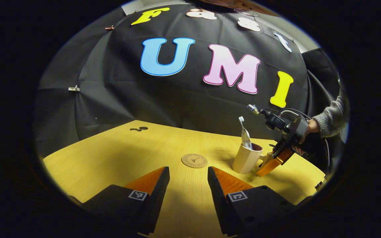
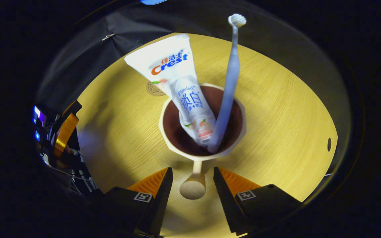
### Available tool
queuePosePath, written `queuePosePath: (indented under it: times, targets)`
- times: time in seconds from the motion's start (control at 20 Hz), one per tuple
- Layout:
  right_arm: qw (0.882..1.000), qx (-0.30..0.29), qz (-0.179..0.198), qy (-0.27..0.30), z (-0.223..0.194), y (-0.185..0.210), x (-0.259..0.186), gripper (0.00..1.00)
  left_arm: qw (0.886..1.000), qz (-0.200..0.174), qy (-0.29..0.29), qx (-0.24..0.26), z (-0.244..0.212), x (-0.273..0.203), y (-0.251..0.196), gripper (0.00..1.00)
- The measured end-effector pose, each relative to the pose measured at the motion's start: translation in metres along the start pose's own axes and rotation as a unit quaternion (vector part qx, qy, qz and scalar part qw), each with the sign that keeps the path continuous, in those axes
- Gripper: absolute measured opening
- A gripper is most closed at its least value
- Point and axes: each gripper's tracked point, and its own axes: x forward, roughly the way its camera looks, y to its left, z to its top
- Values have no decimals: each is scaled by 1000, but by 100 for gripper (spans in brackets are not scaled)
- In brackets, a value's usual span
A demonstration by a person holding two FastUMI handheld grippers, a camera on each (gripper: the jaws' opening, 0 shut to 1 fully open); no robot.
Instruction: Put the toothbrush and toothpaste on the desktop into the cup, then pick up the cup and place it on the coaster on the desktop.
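Right gripper (image 2: 190, 185) sits low with jaws spread either side of the cup's handle (image 2: 193, 185), not pinching yet. Toothpaste (image 2: 184, 89) and toothbrush (image 2: 228, 86) already stand in the cup (image 2: 177, 145), so loading looks done. Beyond it the coaster (image 1: 194, 160) waits bare on the surface (image 1: 111, 158); left gripper (image 1: 188, 185) hangs with jaws apart, holding nothing

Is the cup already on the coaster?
No. The cup stands on the table, apart from the coaster, with toothbrush and toothpaste inside.
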Motion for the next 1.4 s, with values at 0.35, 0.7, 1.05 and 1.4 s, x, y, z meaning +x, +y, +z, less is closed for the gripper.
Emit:
queuePosePath:
  times: [0.35, 0.7, 1.05, 1.4]
  targets:
    - [999, 1, -18, 27, 7, 0, 18, 61, 1000, 16, 1, -5, -1, -2, 18, 73]
    - [997, -4, -55, 56, 7, -12, 25, 36, 1000, 25, 2, -10, -4, -3, 29, 73]
    - [998, -7, -35, 56, 9, -2, 23, 32, 999, 29, 2, -15, -3, -2, 35, 73]
    - [999, -12, -19, 24, 43, 24, 13, 27, 999, 32, 1, -18, -2, -3, 40, 73]
